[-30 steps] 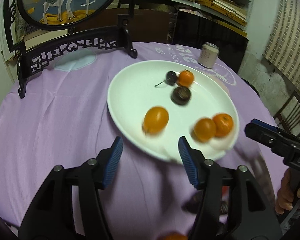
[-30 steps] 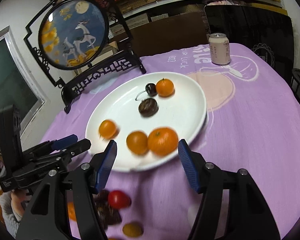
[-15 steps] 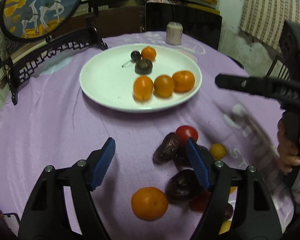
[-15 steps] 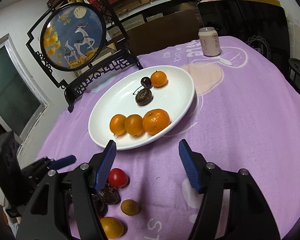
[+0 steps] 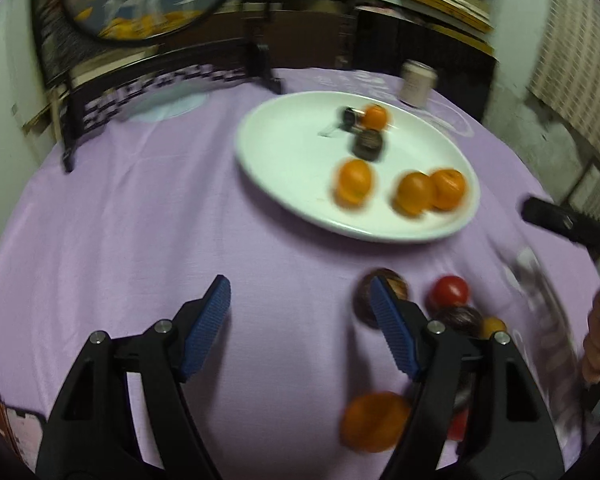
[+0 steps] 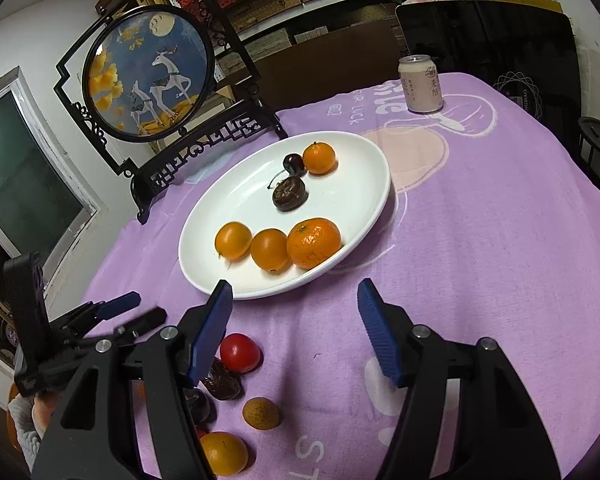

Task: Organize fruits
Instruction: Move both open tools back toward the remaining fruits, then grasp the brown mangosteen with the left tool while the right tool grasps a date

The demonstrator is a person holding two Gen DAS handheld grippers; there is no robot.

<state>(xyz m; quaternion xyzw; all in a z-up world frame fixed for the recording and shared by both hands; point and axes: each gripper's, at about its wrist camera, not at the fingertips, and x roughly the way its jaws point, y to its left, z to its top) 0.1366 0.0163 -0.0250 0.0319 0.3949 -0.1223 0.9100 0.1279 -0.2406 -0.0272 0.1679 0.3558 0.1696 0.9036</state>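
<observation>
White plate (image 6: 374,184), frame centre: three oranges (image 6: 314,243) along near rim; small orange, cherry (image 6: 293,163), dark round fruit at far side. Loose fruit lower left on purple cloth (image 6: 500,220): red tomato (image 6: 240,353), dates, longan, orange. Can (image 6: 420,84) upper right. Right gripper (image 6: 294,330) half open, empty. Left gripper (image 5: 300,328) just opening, empty. Left view blurred; dates partly hidden behind finger.

- The left wrist view is smeared by motion blur: the round white ceramic plate (image 5: 284,176) and the fruit on it look streaked.
- The right wrist view is sharp; that plate (image 6: 364,160) shows soft glare and casts a faint shadow to its right.
- Both views bend and darken beyond the plate, towards the corners.
</observation>
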